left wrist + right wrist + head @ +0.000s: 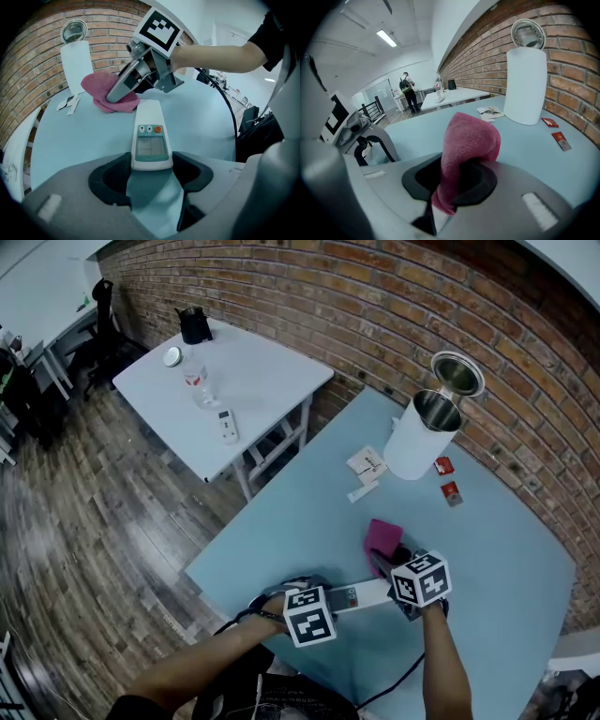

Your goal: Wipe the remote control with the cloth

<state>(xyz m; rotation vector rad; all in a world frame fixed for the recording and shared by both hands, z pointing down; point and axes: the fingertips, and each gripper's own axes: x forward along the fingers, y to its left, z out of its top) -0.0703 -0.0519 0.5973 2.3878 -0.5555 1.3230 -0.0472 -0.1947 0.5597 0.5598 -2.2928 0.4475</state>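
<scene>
The left gripper [150, 174] is squeezing the near end of the white remote control [150, 136] from both sides. The remote is sticking out over the light blue table [497, 559], with its buttons and little screen facing up. The right gripper [459, 180] is clamped tight on the pink cloth [469, 138]. The cloth is bunching up out of that gripper. It is sitting just beside the far end of the remote, a little to the left. I cannot tell if the two are touching. Far back on the table, near the brick wall [375, 306], a tall white bin [412, 442] is standing with its lid open. Some small paper packets [367, 465] are lying near it.
</scene>
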